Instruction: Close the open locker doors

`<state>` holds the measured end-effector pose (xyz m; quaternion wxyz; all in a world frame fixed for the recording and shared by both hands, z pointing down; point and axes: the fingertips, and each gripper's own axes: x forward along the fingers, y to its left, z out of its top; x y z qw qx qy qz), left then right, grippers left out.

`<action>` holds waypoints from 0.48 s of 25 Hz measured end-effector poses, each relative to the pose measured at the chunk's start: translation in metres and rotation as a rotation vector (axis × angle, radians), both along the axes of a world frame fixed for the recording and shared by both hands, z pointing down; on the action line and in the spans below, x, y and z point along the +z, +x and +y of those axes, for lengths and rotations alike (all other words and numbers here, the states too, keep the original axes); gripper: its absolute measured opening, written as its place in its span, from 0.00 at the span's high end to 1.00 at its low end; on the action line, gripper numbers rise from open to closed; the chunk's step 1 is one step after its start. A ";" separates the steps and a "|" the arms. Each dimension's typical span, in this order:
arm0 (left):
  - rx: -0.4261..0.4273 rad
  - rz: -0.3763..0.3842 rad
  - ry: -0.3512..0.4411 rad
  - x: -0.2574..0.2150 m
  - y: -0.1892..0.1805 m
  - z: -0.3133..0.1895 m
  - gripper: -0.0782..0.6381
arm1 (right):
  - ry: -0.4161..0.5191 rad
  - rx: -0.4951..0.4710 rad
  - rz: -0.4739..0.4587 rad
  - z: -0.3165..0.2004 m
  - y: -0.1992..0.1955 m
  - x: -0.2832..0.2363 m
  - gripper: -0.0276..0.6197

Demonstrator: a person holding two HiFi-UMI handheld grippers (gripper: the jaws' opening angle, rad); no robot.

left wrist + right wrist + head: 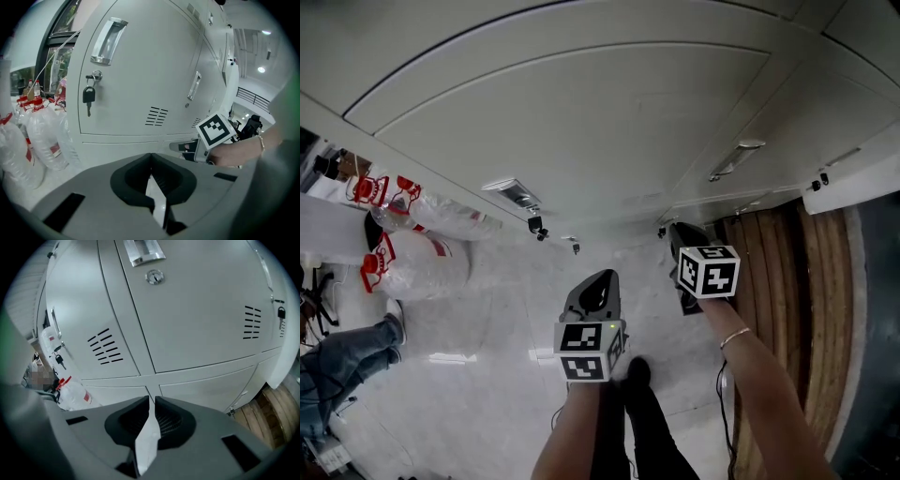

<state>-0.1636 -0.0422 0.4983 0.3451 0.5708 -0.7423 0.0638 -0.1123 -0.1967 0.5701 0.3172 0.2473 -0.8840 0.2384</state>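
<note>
**Locker doors: thin metal, asking for a push, not a pinch**

Fingers of the left gripper [150, 157] are meeting at their tips, pinching nothing. The right gripper [152, 401] is keeping a narrow slit between its fingers, and that slit is empty too. Both are pointing at the locker doors [197, 310], which are filling 12 o'clock in all views. Nearly all of them are sitting flush. One white panel edge [853, 192] is jutting out at 3 o'clock in the head view and is probably the open door.

The doors are likely swinging lightly on their hinges. They are looking stiff but thin, and the smooth paint is probably making them slippery. A flat push with the finger backs, out near the free edge and away from the hinge, is looking like the best contact. The recessed handle [108, 41] is offering a second hold, while the hanging key [88, 96] is posing a snag risk.

Bagged water bottles [412, 262] are crowding 9 o'clock and wooden planks [787, 281] are lining 3 o'clock. Pale floor [516, 319] is lying open between them.
</note>
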 end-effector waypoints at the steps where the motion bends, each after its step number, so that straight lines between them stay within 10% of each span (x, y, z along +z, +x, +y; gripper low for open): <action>1: 0.001 -0.003 0.000 -0.002 0.000 0.001 0.86 | -0.003 0.001 -0.007 0.005 0.003 -0.004 0.90; 12: 0.019 -0.027 -0.001 -0.030 0.018 0.034 0.86 | 0.008 0.008 -0.074 0.060 0.034 -0.061 0.94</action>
